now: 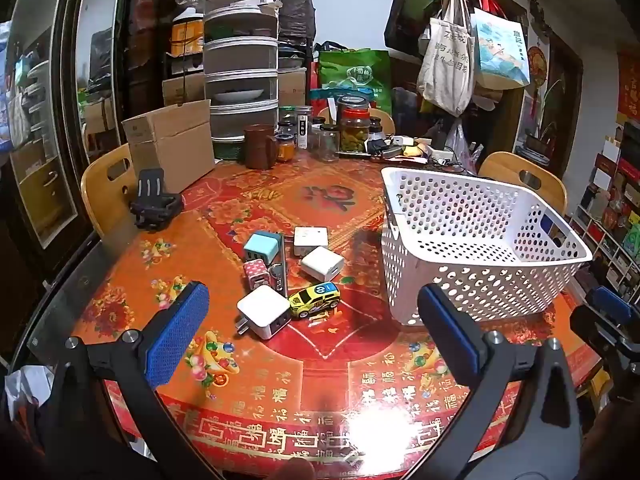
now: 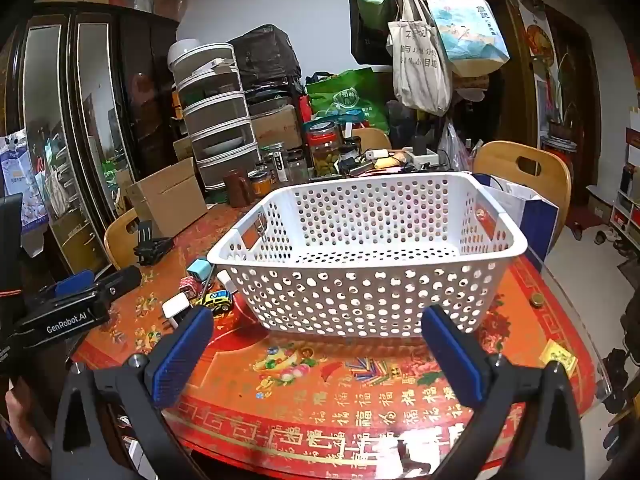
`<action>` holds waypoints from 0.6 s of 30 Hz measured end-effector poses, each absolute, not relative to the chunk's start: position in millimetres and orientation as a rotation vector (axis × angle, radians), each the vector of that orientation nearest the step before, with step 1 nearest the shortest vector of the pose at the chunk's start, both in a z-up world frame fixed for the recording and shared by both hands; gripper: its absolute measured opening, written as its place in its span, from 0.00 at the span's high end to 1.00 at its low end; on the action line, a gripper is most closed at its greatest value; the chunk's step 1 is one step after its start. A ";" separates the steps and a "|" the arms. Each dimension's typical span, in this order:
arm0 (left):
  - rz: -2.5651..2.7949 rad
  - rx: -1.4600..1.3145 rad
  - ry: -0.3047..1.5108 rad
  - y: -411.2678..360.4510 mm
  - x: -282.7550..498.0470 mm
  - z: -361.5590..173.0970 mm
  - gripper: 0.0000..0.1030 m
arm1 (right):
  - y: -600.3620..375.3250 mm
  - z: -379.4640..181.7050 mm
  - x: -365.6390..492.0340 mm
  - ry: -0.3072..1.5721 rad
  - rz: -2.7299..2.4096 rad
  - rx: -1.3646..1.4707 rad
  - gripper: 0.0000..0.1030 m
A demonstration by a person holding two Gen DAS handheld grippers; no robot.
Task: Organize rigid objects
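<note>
Chargers and a toy car form a loose cluster near the middle of the round table [image 1: 256, 196], left of the white perforated basket [image 1: 472, 240]. Nearest the left wrist camera lies a white plug adapter [image 1: 264, 311] with its prongs toward the viewer; the yellow toy car [image 1: 315, 299] sits just beside it on the right. Behind these come a pink patterned charger [image 1: 256, 273], a light-blue charger [image 1: 260, 245], a slim dark strip-like item [image 1: 281, 264] whose kind cannot be told, and two white cube chargers [image 1: 322, 263] [image 1: 310, 240]. The basket stands upright on the red patterned tablecloth with nothing visible inside. Left gripper [image 1: 312, 320] hovers above the near table edge, jaws spread wide with nothing between the blue pads. Right gripper [image 2: 316, 344] faces the basket's near wall, jaws likewise wide apart and holding nothing; the left tool shows at that view's left edge. Farther back stand a cardboard box [image 1: 172, 148], a black folding stand [image 1: 154, 204], a brown mug [image 1: 258, 146], glass jars [image 1: 354, 128] and a stacked drawer unit [image 1: 241, 60]. Wooden chairs [image 1: 106, 188] ring the table.
</note>
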State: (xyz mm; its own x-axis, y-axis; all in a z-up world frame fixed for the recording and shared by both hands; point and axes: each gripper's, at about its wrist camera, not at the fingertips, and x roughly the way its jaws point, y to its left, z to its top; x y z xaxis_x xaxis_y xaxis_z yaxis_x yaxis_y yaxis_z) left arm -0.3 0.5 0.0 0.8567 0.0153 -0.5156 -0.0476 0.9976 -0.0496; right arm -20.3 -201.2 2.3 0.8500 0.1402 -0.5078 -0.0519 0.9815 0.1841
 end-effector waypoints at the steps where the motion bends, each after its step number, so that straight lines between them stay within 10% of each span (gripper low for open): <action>1: 0.039 -0.061 0.541 1.0 -0.6 0.1 0.00 | -201.2 2.4 -20.4 0.543 0.102 0.166 0.00; 18: 0.021 -0.048 0.563 -3.0 0.9 -2.0 0.00 | -202.0 3.5 -21.4 0.537 0.108 0.166 0.00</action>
State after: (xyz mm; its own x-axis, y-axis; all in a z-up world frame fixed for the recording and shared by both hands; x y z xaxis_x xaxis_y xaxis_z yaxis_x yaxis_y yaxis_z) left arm 0.9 -3.0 -2.0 0.8457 0.0069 -0.5337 -0.0333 0.9987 -0.0398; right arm -21.4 -202.0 3.5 0.8542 0.1453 -0.4992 -0.0584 0.9809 0.1855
